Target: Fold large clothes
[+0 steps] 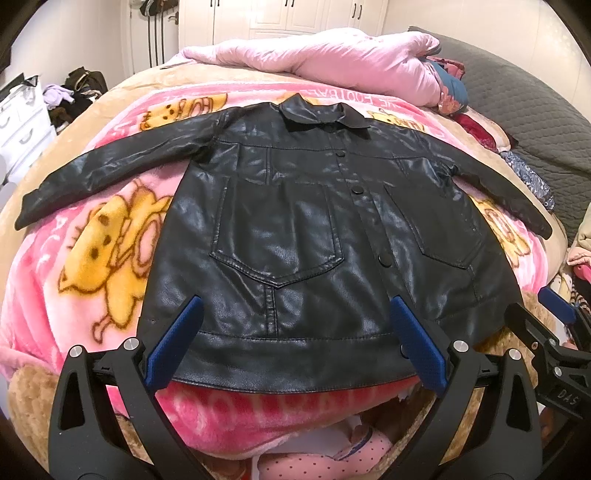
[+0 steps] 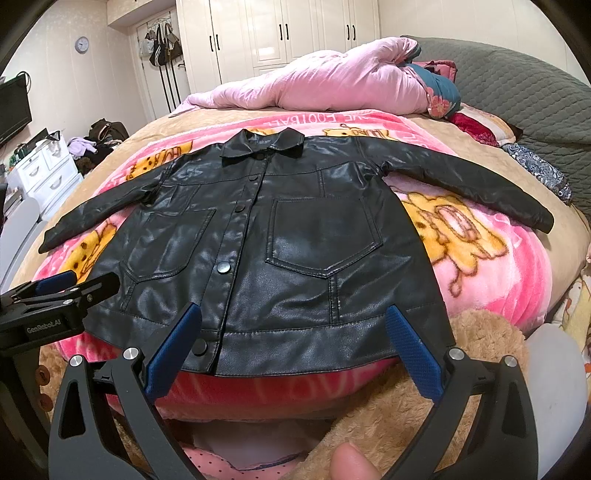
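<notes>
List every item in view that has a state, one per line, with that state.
Black leather jacket: spread flat, front up, buttoned, sleeves out to both sides, unfolded.
Collar: folded down.
Left gripper: open, over the hem, holding nothing.
Right gripper: open, over the hem, holding nothing.
Pink cartoon blanket: spread under the jacket.
Pink quilt: bunched at the far end.
Wardrobe doors: closed.

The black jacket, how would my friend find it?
Look at the big bed covered by a pink cartoon-bear blanket. The black jacket lies flat on it, sleeves spread wide. It's the only shiny black thing; the pink quilt behind is soft and puffy.
</notes>
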